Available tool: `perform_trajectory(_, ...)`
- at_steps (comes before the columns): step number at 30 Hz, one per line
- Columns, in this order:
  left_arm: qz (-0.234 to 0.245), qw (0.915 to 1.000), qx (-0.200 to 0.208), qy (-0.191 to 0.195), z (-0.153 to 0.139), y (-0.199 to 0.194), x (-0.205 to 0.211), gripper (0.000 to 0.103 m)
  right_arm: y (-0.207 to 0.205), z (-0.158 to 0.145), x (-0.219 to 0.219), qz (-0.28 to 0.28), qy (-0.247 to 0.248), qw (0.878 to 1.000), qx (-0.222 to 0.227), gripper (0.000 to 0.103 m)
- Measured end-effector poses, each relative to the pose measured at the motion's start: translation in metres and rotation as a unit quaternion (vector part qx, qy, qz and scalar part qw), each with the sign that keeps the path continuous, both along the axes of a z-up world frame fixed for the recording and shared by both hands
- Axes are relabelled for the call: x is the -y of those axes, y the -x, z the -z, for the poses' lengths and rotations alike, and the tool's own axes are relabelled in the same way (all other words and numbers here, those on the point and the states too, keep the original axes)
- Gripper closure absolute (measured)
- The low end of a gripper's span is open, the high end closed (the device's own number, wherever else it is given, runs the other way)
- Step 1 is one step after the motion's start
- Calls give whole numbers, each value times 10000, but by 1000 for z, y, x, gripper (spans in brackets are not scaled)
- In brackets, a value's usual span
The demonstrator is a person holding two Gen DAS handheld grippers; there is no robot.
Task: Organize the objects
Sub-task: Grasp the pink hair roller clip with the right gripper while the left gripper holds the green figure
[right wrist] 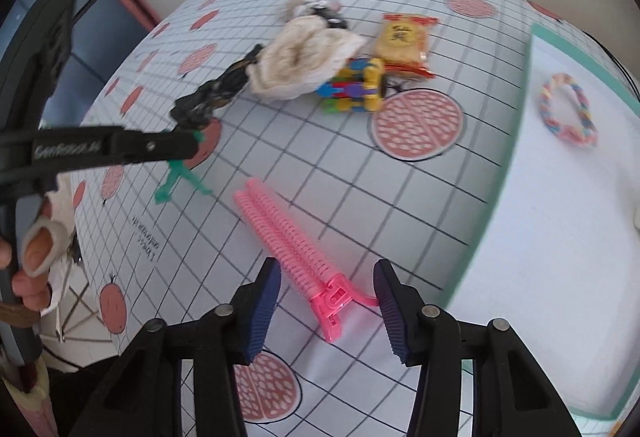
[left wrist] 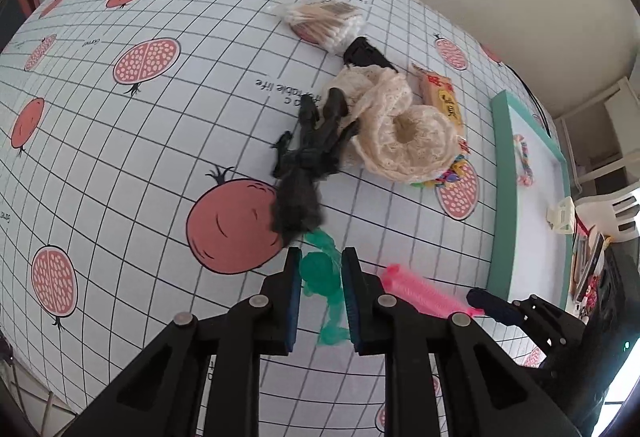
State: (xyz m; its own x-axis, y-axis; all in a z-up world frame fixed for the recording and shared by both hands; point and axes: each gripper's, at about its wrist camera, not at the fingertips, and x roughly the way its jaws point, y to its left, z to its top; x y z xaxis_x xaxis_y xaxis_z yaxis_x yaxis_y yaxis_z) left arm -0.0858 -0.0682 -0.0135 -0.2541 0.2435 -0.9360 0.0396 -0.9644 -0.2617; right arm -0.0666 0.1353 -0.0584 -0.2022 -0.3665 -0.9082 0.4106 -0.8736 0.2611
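A green plastic piece (left wrist: 320,271) lies on the pomegranate-print tablecloth (left wrist: 160,125). My left gripper (left wrist: 320,257) is shut on its round middle, both blue pads touching it. The right wrist view shows that left gripper (right wrist: 188,143) over the green piece (right wrist: 178,179), whose legs rest on the cloth. A pink ribbed hair clip (right wrist: 288,237) lies flat, its hinge end between the fingers of my right gripper (right wrist: 326,269), which stands wide open and touches nothing. The left view shows the same clip (left wrist: 416,291).
A black furry clip (left wrist: 298,205), cream lace fabric (left wrist: 432,149), a snack packet (left wrist: 442,97), cotton swabs (left wrist: 320,19) and a colourful toy (right wrist: 356,85) lie behind. A teal-rimmed white tray (left wrist: 506,173) on the right holds a braided ring (right wrist: 546,113) and white clip (left wrist: 562,219).
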Motion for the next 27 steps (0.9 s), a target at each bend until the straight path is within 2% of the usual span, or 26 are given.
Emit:
perform_trajectory(9, 143, 9998, -100, 60, -12, -8, -13, 83, 6, -7, -8, 296, 322, 9990, 5, 68)
perform_trajectory(11, 151, 9998, -112, 70, -8, 1, -17, 83, 5, -11, -10, 299, 362, 9989, -10, 70)
perform_trajectory(12, 153, 9998, -117, 73, -9, 3, -18, 83, 5, -11, -10, 289, 395, 9988, 6, 79)
perform_trajectory(13, 155, 9998, -125, 77, -8, 4, -21, 83, 6, -11, -11, 277, 426, 9987, 1, 98)
perform_trajectory(14, 168, 9997, -132, 79, -8, 4, -20, 83, 6, -13, -12, 318, 408, 9987, -17, 103)
perform_trajectory(22, 205, 9996, -155, 87, -10, 4, -25, 83, 10, -19, -17, 432, 596, 9973, -83, 102)
perform_trajectory(27, 227, 9992, -188, 259, -10, 4, -25, 83, 16, -25, -25, 840, 735, 9936, -197, 99)
